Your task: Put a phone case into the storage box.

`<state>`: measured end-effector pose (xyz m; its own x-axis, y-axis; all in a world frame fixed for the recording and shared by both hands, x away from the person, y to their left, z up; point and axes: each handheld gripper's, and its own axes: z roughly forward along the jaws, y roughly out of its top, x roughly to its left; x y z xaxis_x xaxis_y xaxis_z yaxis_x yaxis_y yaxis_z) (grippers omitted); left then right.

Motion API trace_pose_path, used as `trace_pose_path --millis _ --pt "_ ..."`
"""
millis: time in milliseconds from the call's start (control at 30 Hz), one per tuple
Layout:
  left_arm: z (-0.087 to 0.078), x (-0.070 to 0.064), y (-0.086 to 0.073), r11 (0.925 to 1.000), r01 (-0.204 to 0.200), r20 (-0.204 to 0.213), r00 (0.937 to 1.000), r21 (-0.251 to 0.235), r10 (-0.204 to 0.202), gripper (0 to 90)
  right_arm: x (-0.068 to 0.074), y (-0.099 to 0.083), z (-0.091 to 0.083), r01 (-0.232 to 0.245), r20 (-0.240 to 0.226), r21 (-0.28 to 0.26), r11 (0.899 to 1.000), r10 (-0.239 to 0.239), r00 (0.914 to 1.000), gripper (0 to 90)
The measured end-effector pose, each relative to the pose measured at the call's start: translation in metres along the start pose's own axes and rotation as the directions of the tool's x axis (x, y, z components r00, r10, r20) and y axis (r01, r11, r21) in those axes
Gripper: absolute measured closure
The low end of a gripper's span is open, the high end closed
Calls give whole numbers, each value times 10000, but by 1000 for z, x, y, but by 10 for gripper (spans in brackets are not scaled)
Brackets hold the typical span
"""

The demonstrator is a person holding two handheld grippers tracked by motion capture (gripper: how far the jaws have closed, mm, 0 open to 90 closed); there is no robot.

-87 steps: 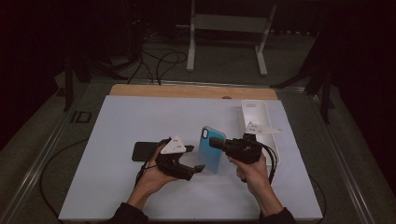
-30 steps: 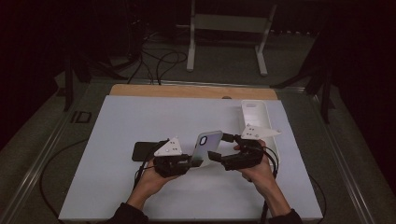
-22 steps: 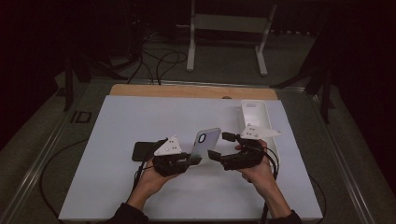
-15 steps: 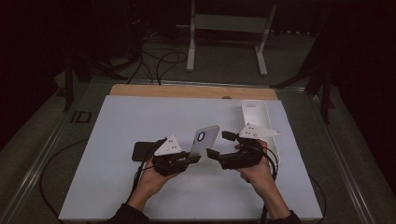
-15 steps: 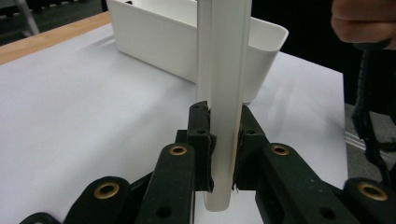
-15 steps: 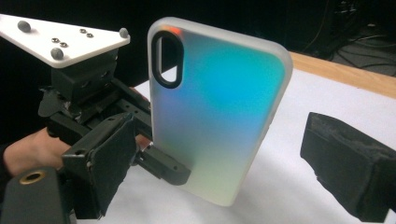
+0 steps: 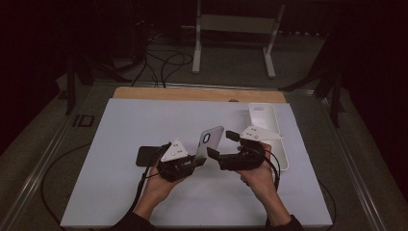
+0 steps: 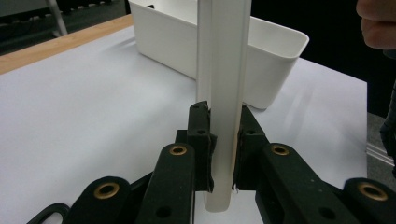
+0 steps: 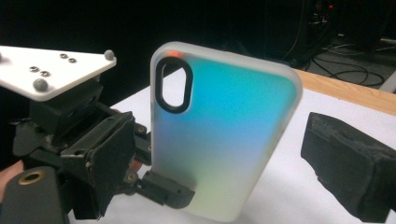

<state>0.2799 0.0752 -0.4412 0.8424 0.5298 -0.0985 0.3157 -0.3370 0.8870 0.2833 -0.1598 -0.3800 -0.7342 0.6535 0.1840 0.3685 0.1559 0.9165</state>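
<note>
The left gripper clamps the lower edge of the case, holding it upright above the desk. The right gripper, beside it, seems spread and apart from it. A tray stands behind.

A: Seeing what up front?
B: Black two-jaw left gripper clamped tight on the bottom edge of a pale, frosted plastic phone case, standing upright, edge-on.
A: And behind?
B: Long white plastic tray sitting on the white tabletop.
</note>
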Motion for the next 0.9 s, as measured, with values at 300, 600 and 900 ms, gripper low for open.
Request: trace_pose_path --millis 300,600,900 --pt "3 -5 1 10000 -64 -95 9999 4 64 808 1 3 10 -716 138 -69 9974 717 9973 136" --pt "6 -8 0 10000 96 -44 9999 -20 -96 808 4 2 16 -976 451 -327 9947 990 9941 156" --pt "9 -8 -2 9995 313 112 9994 4 -313 806 9 1 20 -714 765 -447 9964 747 9943 164"
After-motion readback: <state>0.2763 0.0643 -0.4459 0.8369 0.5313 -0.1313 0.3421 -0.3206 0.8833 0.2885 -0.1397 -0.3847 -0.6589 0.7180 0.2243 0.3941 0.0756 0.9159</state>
